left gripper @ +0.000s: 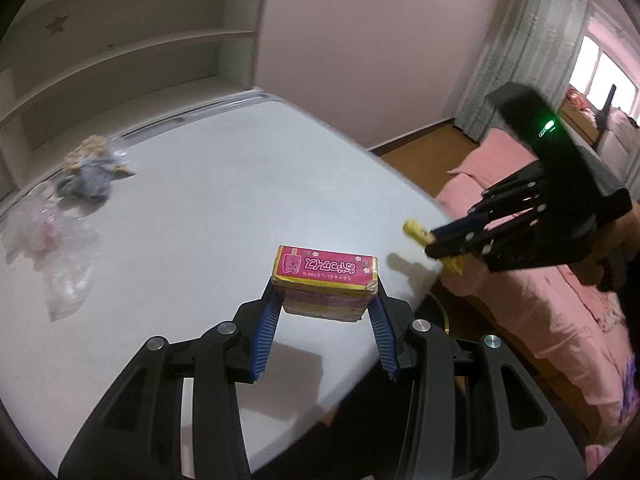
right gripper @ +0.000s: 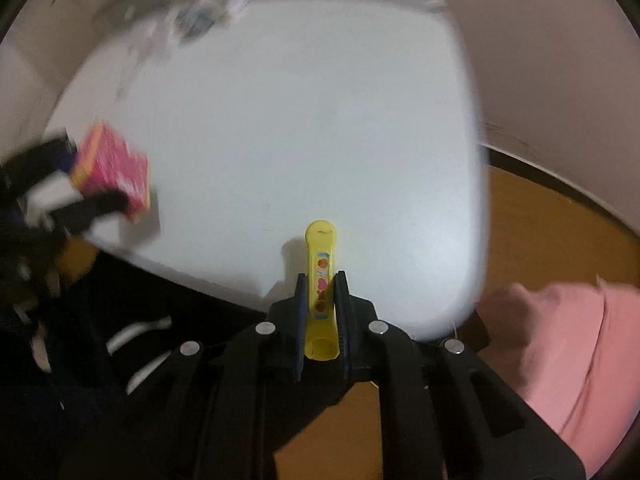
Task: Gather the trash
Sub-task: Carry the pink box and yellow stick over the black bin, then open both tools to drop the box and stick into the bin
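While the left tool [left gripper: 325,300] clamps a pink and yellow carton [left gripper: 325,276] between its blue pads, the carton hangs above the white tabletop [left gripper: 200,200], casting a shadow on the surface below it. The carton's pink top face carries printed lettering and a small cartoon figure, and the pads press on its two short sides.

The right tool [right gripper: 321,300] is closed on a slim yellow tube [right gripper: 321,276], which stands between the pads with its rounded tip pointing away from the camera and its open end toward it. The tube bears a strip of coloured marks along its length. Seen from the left wrist, the right tool and its yellow tube [left gripper: 416,232] sit over the tabletop's right-hand edge, just beside the carton but apart from it.

At the far left of the tabletop lie a small stuffed toy [left gripper: 90,168] in grey and beige and, nearer, a crumpled clear plastic bag [left gripper: 52,248]; the two are close together and well apart from both tools. Pale shelves [left gripper: 120,40] rise behind the tabletop. To the right stands a bed with pink bedding [left gripper: 560,320], over a brown wooden floor [left gripper: 424,140]. The right wrist view is blurred, especially toward its left edge.
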Action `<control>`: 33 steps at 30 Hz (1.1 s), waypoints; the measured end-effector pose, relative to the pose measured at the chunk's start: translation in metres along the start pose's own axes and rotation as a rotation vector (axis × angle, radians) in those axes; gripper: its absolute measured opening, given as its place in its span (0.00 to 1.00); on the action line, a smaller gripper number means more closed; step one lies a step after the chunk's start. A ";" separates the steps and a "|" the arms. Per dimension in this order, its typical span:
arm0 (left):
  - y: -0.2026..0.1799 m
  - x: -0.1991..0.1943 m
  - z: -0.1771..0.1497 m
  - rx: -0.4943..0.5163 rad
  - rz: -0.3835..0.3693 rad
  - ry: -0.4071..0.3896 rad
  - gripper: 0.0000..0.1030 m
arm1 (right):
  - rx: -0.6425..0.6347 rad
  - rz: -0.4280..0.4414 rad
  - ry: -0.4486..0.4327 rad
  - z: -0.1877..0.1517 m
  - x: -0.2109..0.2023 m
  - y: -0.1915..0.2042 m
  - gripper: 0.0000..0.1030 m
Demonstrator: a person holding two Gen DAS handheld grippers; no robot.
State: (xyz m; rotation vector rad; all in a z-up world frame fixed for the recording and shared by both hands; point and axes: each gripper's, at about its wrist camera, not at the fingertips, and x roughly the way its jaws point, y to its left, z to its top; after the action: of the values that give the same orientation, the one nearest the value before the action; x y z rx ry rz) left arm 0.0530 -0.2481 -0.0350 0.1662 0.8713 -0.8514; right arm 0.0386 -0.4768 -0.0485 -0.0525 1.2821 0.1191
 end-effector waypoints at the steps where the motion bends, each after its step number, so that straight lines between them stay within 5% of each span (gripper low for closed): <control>1: -0.011 0.004 0.002 0.017 -0.018 0.001 0.41 | 0.049 -0.038 -0.040 -0.013 -0.009 -0.010 0.13; 8: -0.102 0.046 0.015 0.160 -0.171 0.009 0.41 | 0.540 -0.175 -0.226 -0.131 -0.019 -0.095 0.13; 10: -0.130 0.062 0.014 0.203 -0.213 0.024 0.41 | 0.645 -0.225 -0.213 -0.156 -0.004 -0.115 0.13; 16: -0.190 0.115 0.003 0.277 -0.282 0.073 0.41 | 0.974 -0.132 -0.145 -0.233 0.076 -0.165 0.13; 23: -0.210 0.150 -0.004 0.291 -0.273 0.126 0.41 | 1.049 -0.057 -0.087 -0.258 0.112 -0.193 0.13; 29: -0.219 0.162 -0.005 0.295 -0.261 0.144 0.41 | 1.075 -0.026 -0.124 -0.265 0.115 -0.205 0.13; 32: -0.221 0.166 -0.006 0.300 -0.262 0.154 0.41 | 1.108 -0.010 -0.149 -0.268 0.114 -0.210 0.34; 33: -0.223 0.167 -0.007 0.304 -0.262 0.157 0.41 | 1.120 -0.013 -0.174 -0.270 0.110 -0.211 0.48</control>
State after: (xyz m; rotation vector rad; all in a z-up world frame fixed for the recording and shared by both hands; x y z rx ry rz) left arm -0.0528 -0.4926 -0.1170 0.3946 0.9190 -1.2277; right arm -0.1633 -0.7083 -0.2363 0.8882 1.0266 -0.5994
